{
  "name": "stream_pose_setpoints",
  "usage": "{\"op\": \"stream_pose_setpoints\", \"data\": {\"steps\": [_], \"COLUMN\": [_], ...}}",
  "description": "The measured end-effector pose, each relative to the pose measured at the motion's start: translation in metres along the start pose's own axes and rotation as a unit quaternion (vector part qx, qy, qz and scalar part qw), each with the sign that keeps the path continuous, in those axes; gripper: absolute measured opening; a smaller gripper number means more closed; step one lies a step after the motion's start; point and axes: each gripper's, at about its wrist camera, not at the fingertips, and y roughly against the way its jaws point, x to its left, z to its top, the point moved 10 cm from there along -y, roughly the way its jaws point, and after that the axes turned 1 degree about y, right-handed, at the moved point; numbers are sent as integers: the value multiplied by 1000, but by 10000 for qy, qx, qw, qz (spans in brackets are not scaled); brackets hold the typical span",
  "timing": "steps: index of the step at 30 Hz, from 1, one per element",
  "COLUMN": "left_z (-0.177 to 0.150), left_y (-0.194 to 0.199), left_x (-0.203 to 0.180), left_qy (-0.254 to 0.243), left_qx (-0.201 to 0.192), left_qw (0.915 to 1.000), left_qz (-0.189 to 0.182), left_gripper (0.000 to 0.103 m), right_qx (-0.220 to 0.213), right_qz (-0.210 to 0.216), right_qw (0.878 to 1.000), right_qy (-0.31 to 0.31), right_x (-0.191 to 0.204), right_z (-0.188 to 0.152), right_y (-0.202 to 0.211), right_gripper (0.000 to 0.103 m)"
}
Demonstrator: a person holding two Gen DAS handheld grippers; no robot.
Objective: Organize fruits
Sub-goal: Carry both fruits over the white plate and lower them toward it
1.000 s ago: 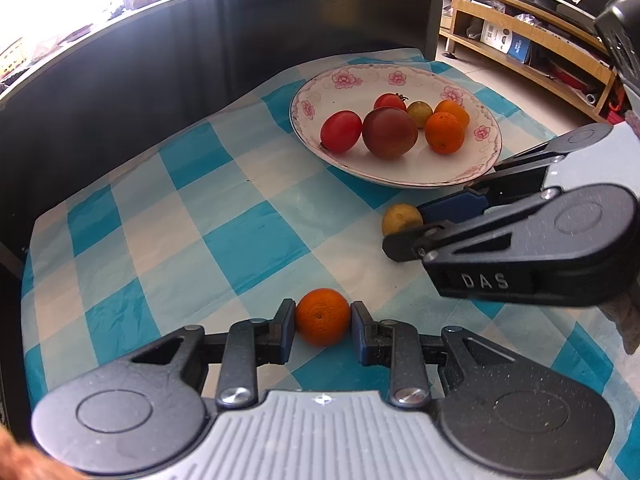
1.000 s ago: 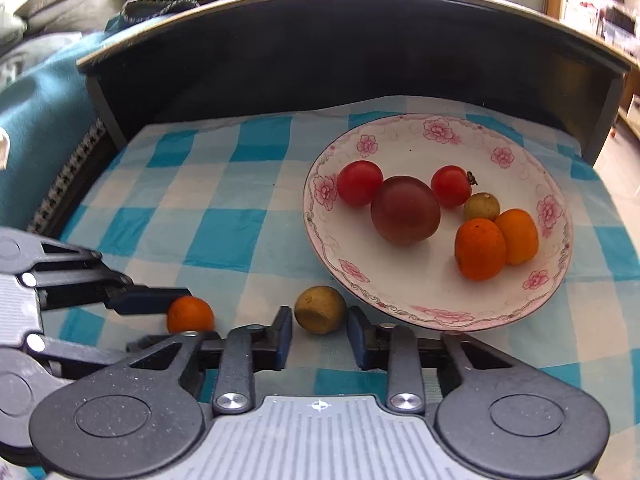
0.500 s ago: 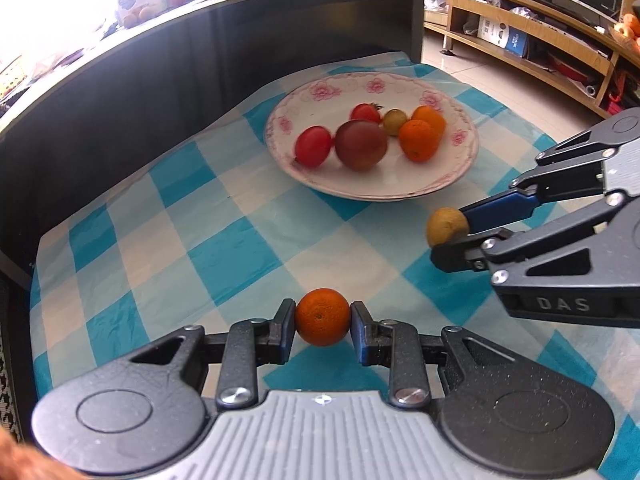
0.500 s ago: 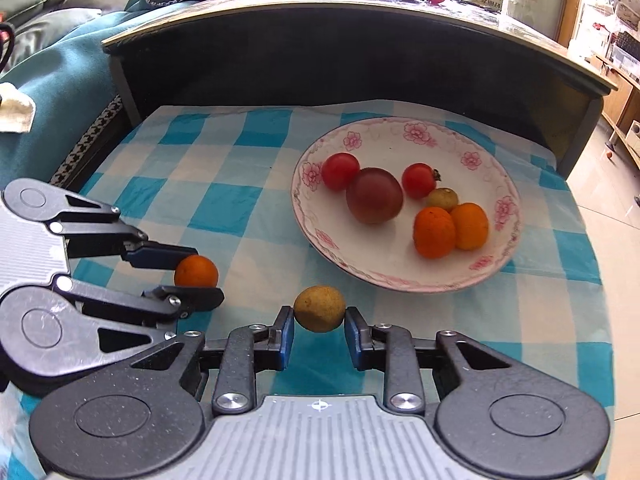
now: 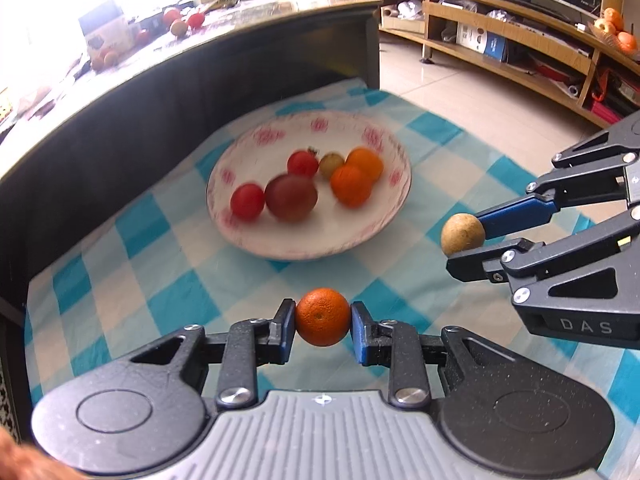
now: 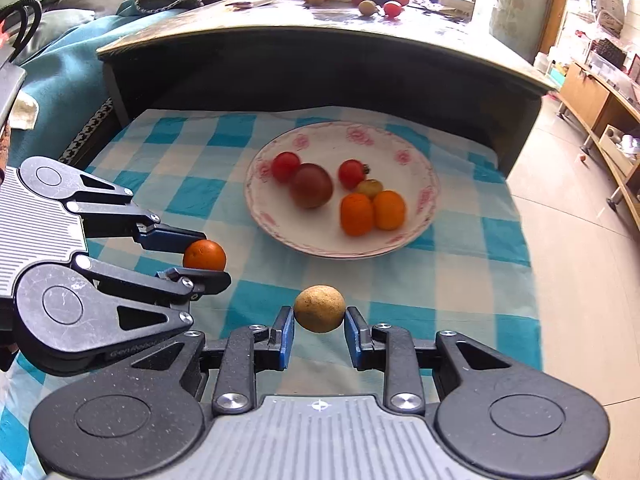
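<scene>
My left gripper (image 5: pixel 322 330) is shut on a small orange (image 5: pixel 322 317) and holds it above the blue checked cloth (image 5: pixel 160 276). My right gripper (image 6: pixel 319 330) is shut on a brown-yellow round fruit (image 6: pixel 319 308), also lifted. Each gripper shows in the other view: the right gripper (image 5: pixel 466 240) with its fruit (image 5: pixel 463 233), the left gripper (image 6: pixel 200 256) with its orange (image 6: pixel 204 255). A white flowered plate (image 6: pixel 416 224) lies ahead with several fruits: red tomatoes, a dark tomato (image 6: pixel 311 185), two oranges (image 6: pixel 356 214) and a small yellow-green one. It also shows in the left wrist view (image 5: pixel 256 240).
A dark curved table edge (image 6: pixel 320 64) rises behind the cloth, with more fruit on its top (image 6: pixel 376 4). A blue sofa cover (image 6: pixel 68 56) is at the left. Tiled floor (image 6: pixel 568 220) and wooden shelves (image 5: pixel 520 52) lie to the right.
Both grippers closed on their fruits and have lifted them up and back from the cloth; the plate now looks farther away and lower.
</scene>
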Motion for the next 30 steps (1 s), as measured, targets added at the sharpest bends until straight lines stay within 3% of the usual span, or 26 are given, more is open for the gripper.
{"op": "stream_pose_setpoints", "data": {"steps": [30], "left_z": [46], "left_y": [-27], "left_x": [18], "left_qy": [300], "left_qx": [-244], "left_qw": [9988], "left_qz": [283], "left_gripper": [38], "right_qx": [-332], "right_qz": [-73], "right_qw": [9988], "right_qy": [-351], "right_x": [-36], "right_z": [50], "right_y": [-24], "right_gripper": [22]}}
